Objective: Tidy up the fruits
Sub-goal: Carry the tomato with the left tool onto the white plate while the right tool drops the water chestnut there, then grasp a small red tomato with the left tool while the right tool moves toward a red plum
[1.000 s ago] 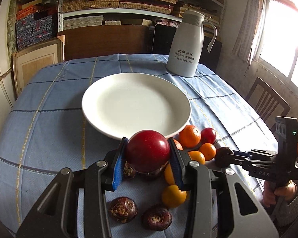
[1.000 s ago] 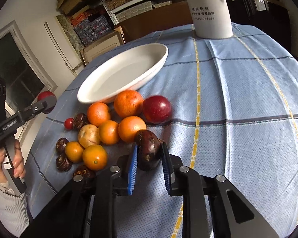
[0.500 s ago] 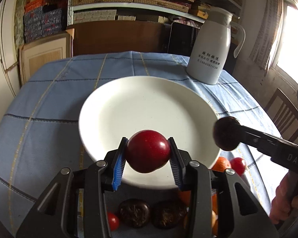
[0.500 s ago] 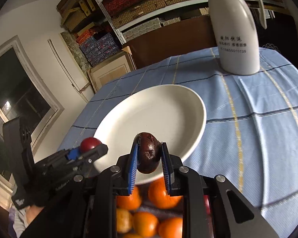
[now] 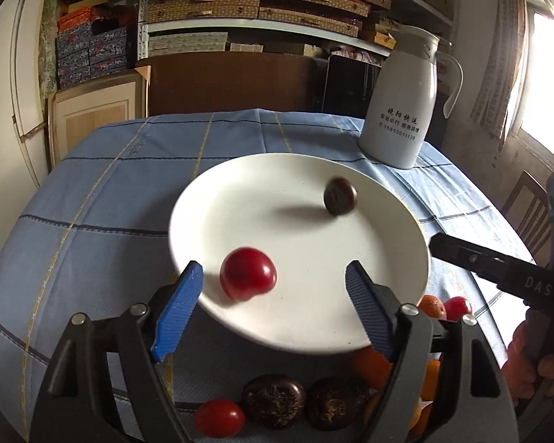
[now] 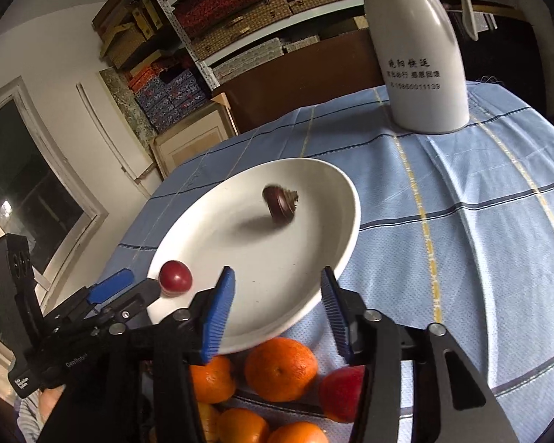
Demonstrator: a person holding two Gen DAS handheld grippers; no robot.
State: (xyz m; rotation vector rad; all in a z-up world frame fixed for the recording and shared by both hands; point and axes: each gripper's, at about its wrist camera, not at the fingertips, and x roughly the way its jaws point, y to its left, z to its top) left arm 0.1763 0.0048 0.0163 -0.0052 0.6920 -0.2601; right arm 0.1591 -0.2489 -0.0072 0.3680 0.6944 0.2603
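Observation:
A white plate (image 5: 314,325) lies on the blue tablecloth. A red plum (image 5: 247,273) sits near the plate's front edge, and a dark brown water chestnut (image 5: 339,196) lies blurred at its far right. My left gripper (image 5: 273,306) is open and empty just behind the plum. In the right wrist view my right gripper (image 6: 277,312) is open and empty over the plate's near rim (image 6: 314,295), with the chestnut (image 6: 280,203) and the plum (image 6: 175,276) on the plate.
A white thermos jug (image 5: 402,99) stands behind the plate at the right. Oranges (image 6: 280,363), a red apple (image 6: 341,393), a cherry tomato (image 5: 219,418) and dark chestnuts (image 5: 273,400) lie on the cloth in front of the plate. A chair (image 5: 528,214) stands at the right.
Both grippers carried their fruit over the plate and opened. The plum and the chestnut dropped onto the plate and are still moving.

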